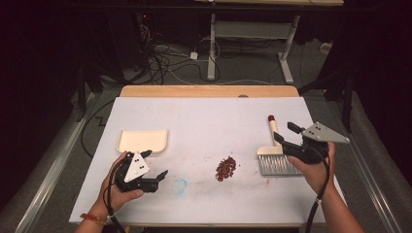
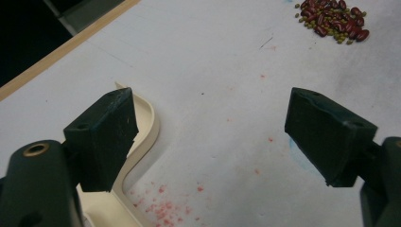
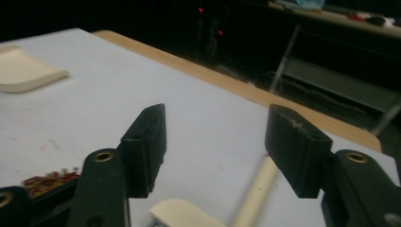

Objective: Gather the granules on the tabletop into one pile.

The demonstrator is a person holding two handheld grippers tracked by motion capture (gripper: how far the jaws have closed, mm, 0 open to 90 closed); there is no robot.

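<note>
A cream hand brush (image 1: pixel 273 154) with a red-tipped handle and grey bristles lies flat at the right of the white mat (image 1: pixel 209 121). My right gripper (image 1: pixel 285 133) hovers over its handle, open. In the right gripper view the handle (image 3: pixel 255 194) lies low between the spread jaws of the right gripper (image 3: pixel 215 151), and neither pad touches it. A small pile of red and green beans (image 1: pixel 226 168) sits mid-mat. A cream dustpan (image 1: pixel 143 141) lies at the left. My left gripper (image 1: pixel 155 164) is open just in front of it, with one finger (image 2: pixel 104 137) over the dustpan rim (image 2: pixel 144 137) and nothing held.
Red speckles (image 2: pixel 165 208) and a blue smudge (image 1: pixel 180 185) mark the mat near the left gripper. The beans (image 2: pixel 333 21) lie well ahead of it. A wooden table edge (image 1: pixel 209 91) borders the far side, with cables and a desk frame (image 1: pixel 252 34) on the floor beyond.
</note>
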